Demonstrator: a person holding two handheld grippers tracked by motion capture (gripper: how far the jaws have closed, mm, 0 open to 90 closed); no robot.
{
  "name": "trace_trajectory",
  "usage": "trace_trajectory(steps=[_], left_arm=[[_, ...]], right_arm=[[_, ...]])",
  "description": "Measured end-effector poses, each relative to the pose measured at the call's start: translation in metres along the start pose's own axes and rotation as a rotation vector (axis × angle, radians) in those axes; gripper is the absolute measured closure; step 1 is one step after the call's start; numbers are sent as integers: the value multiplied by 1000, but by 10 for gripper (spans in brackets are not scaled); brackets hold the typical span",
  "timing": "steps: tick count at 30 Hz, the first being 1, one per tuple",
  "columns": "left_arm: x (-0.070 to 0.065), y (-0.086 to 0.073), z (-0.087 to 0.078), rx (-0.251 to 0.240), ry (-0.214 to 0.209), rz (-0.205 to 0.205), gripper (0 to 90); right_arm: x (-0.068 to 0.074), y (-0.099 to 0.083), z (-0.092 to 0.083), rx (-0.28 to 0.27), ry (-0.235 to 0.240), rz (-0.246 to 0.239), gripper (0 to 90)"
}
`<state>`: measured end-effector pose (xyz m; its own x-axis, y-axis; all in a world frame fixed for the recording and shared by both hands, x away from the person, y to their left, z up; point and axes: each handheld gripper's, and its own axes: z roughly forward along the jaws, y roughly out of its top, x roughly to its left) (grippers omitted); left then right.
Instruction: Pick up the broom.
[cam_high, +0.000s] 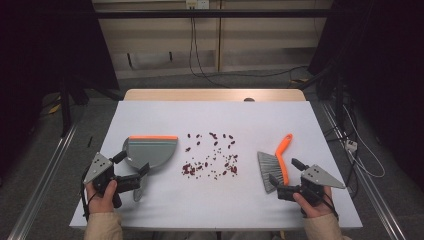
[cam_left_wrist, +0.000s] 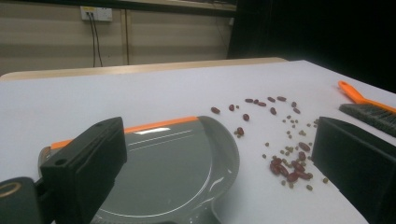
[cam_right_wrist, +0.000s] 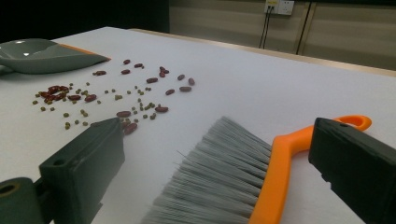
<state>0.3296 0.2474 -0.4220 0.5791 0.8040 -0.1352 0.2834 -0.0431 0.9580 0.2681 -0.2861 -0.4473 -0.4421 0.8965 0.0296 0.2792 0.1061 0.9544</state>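
A grey dustpan (cam_high: 150, 150) with an orange lip lies left of centre on the white table, its handle pointing toward the near edge. My left gripper (cam_high: 140, 181) stands open at that handle. In the left gripper view the dustpan (cam_left_wrist: 177, 163) lies between the wide-apart black jaws, untouched. Red and small green beans (cam_high: 212, 160) are scattered mid-table. A brush (cam_high: 277, 162) with grey bristles and an orange handle lies to the right. My right gripper (cam_high: 277, 187) is open at its near end. In the right gripper view the brush (cam_right_wrist: 233, 172) lies between the jaws.
The white tabletop (cam_high: 215, 120) has a wooden far edge (cam_high: 215, 94). Beyond it are a grey floor with cables and dark stands on both sides. The near strip of table between the two hands is bare.
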Motion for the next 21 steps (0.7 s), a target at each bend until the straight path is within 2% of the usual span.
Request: trace_trajectory(steps=[13,14,21], left_arm=[[1,1,1,2,2,2,32],[2,1,0,3,2,4,32],[0,2,-1,4,3,7,32]], right_arm=[[-3,2,0,6,-11,-4,36],[-5,2,1,11,-14,11,35],[-11,4,4,36,-19,24,39]])
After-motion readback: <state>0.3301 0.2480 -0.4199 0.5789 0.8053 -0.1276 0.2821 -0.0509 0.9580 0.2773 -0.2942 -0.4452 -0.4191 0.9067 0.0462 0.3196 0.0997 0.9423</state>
